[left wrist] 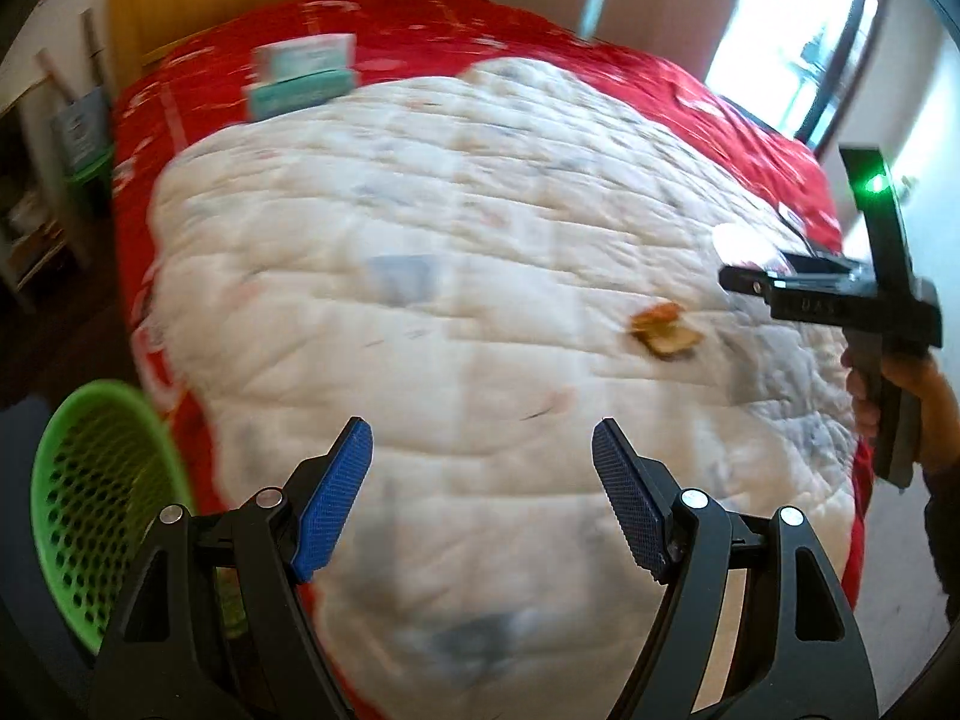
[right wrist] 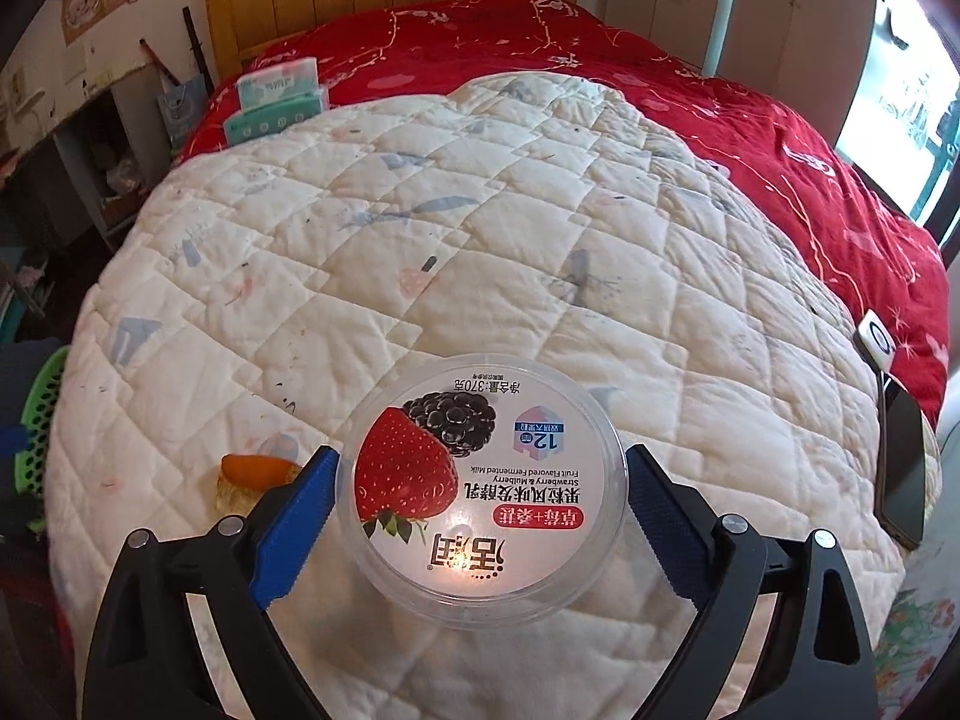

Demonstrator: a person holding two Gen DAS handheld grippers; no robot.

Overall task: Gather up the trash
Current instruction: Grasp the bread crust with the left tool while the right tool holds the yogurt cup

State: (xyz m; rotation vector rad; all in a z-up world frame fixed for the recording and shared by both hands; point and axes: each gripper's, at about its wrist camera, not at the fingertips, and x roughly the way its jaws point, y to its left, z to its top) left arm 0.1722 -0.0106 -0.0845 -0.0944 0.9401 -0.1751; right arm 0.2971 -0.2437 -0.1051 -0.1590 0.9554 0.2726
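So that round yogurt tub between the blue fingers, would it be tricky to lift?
Probably a little. The yogurt tub looks like thin clear plastic, so it may flex under a hard squeeze. Its smooth round wall could slip against the right gripper. It nearly fills the jaws. Whether it is full, I cannot tell.

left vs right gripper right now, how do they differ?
The left gripper has nothing between its fingers; the right gripper has the yogurt tub between its. The left gripper is over bare white quilt near the green basket; the right gripper is beside the orange peel. Both have blue pads and point down at the bed.
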